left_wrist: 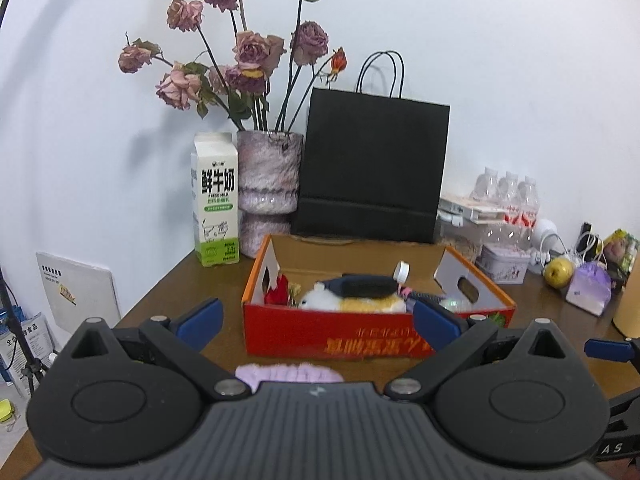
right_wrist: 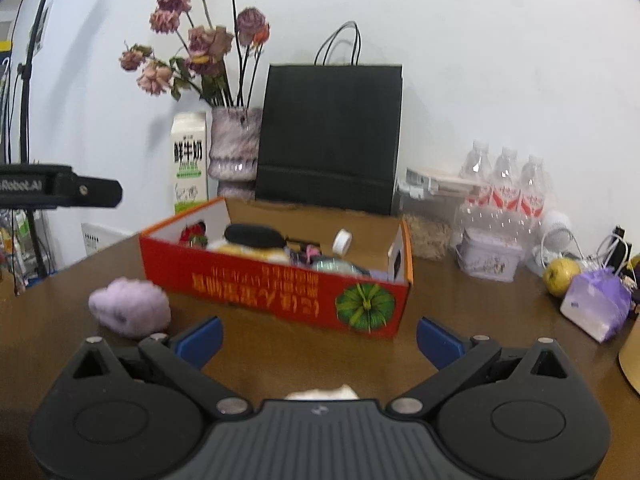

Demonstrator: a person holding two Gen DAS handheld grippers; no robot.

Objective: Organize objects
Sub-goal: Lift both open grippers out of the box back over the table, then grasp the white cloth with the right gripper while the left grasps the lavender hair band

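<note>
A red cardboard box (left_wrist: 376,344) (right_wrist: 276,292) stands open on the brown table and holds a white-and-orange plush (left_wrist: 356,300), a black item, a red flower and a small white cap. A fluffy purple item (left_wrist: 288,372) (right_wrist: 130,306) lies on the table in front of the box. My left gripper (left_wrist: 316,320) is open and empty, just above the purple item. My right gripper (right_wrist: 318,340) is open and empty, in front of the box's right end. A whitish object (right_wrist: 322,393) peeks out just under it.
Behind the box stand a milk carton (left_wrist: 216,200), a vase of dried roses (left_wrist: 269,184) and a black paper bag (left_wrist: 372,168). To the right are water bottles (right_wrist: 504,192), a small tin (right_wrist: 490,260), an apple (right_wrist: 560,276) and a purple pack (right_wrist: 596,304).
</note>
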